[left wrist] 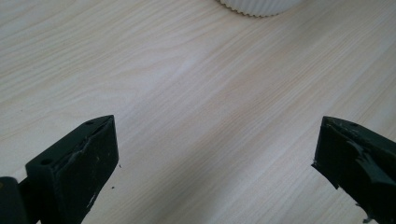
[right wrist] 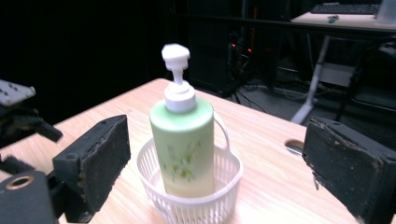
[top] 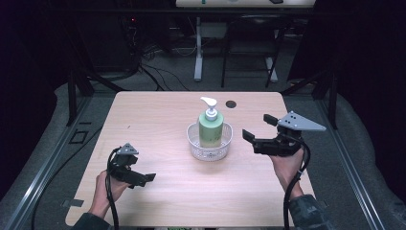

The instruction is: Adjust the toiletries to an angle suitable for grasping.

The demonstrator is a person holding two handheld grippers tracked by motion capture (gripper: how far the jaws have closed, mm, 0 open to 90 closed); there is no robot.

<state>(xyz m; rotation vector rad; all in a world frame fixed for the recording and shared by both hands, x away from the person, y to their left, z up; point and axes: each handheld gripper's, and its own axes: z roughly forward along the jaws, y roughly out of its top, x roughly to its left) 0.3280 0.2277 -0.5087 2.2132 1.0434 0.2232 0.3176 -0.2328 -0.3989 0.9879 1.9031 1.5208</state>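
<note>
Green pump bottle (top: 210, 128) upright in white basket (top: 194, 143), right hand-held gripper (top: 259, 130) just beside, wide open, empty

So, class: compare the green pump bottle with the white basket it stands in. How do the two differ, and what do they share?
The pump bottle is tall and narrow; the basket is low and wide. The bottle is pale green with a solid wall and a white pump on top; the basket is white, with a slatted wall and an open top. The bottle stands inside the basket, and the basket rests on the table. Both are upright and round.
</note>
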